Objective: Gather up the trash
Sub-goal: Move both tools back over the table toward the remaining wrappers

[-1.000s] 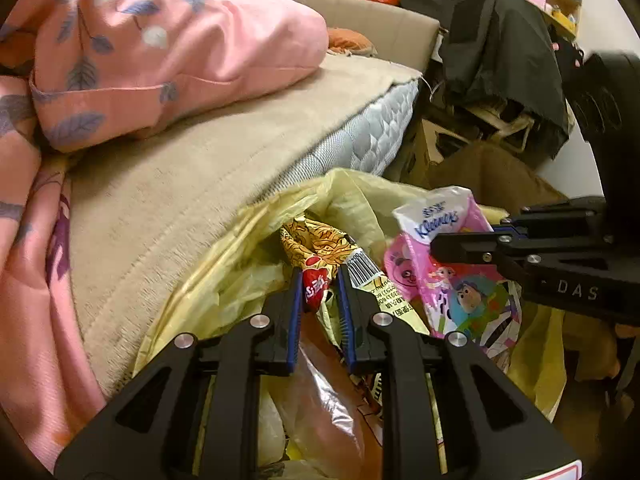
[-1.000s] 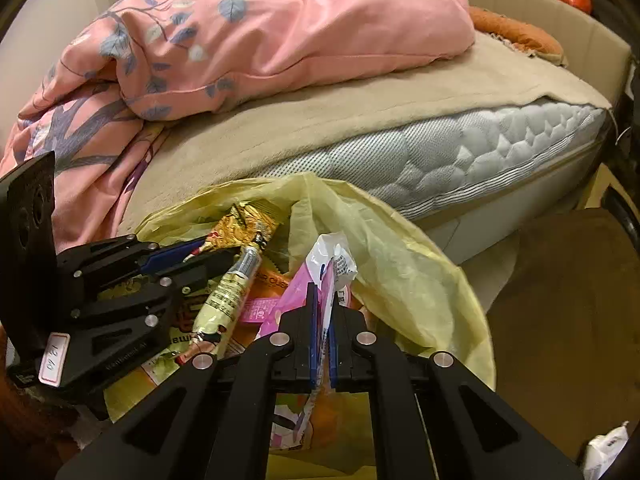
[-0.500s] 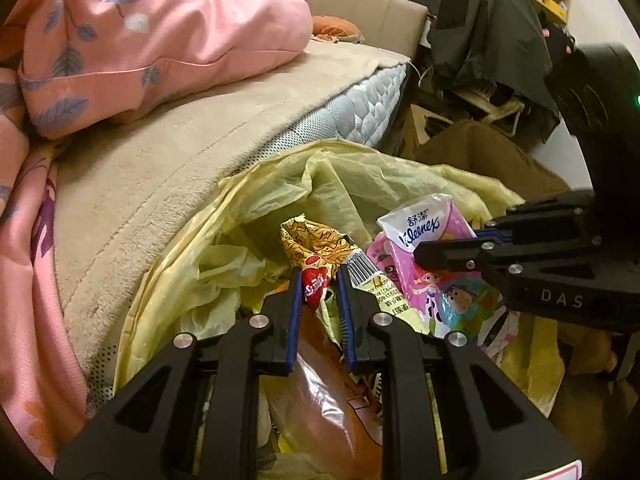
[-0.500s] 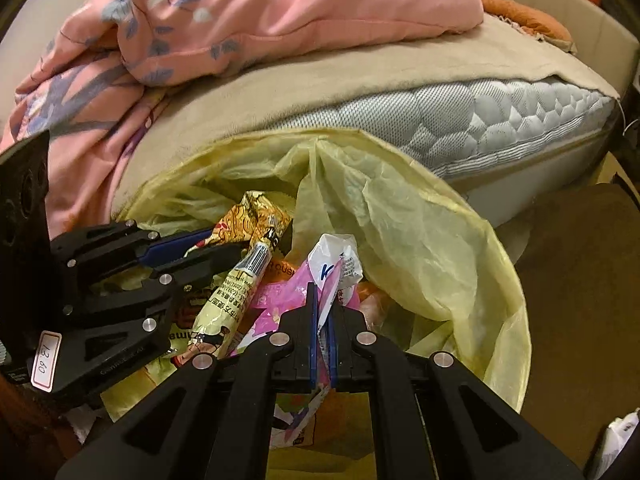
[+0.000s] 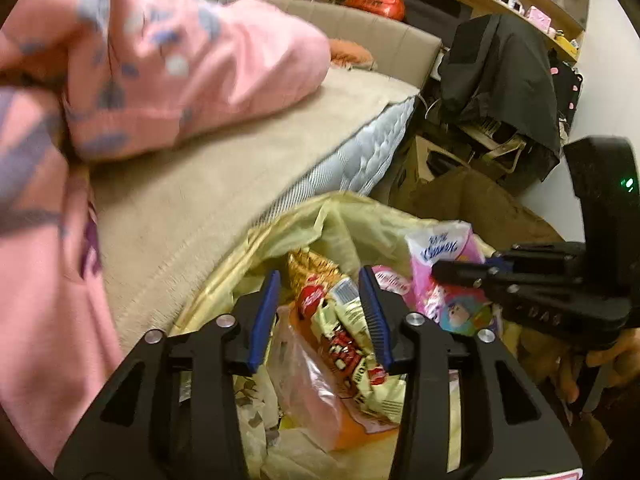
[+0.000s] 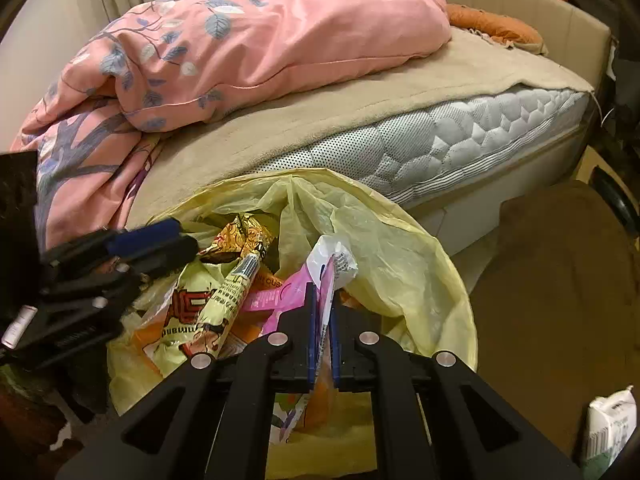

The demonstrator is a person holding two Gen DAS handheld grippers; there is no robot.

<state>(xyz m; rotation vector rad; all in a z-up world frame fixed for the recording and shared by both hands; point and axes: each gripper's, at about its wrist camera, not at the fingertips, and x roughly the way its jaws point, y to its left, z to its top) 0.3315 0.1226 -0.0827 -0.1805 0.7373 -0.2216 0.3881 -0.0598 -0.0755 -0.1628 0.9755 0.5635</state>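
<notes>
A yellow trash bag [image 6: 400, 256] stands open beside the bed, stuffed with wrappers. My left gripper [image 5: 319, 280] hangs over its mouth. Its jaws are opening, and a yellow-and-red snack wrapper [image 5: 340, 320] lies loose between the pads without touching them. My right gripper [image 6: 323, 292] is over the bag's right side. Its jaws are starting to open, with the thin top edge of a pink-and-white tissue pack [image 6: 332, 256] still pinched between the pads. In the left wrist view the same pack [image 5: 444, 244] stands upright at the tip of the right gripper [image 5: 440, 272].
The bed's quilted mattress [image 6: 460, 140] runs just behind the bag, with a pink leaf-print duvet [image 6: 260, 40] heaped on it. A brown cushion [image 6: 560, 280] lies right of the bag and a small white packet [image 6: 608, 428] is at the lower right. Dark clothes [image 5: 500, 80] hang over clutter beyond.
My left jaws, which were pinching the snack wrapper, have spread apart and let it go. The left gripper has lifted a little. The right pads have parted slightly around the tissue pack.
</notes>
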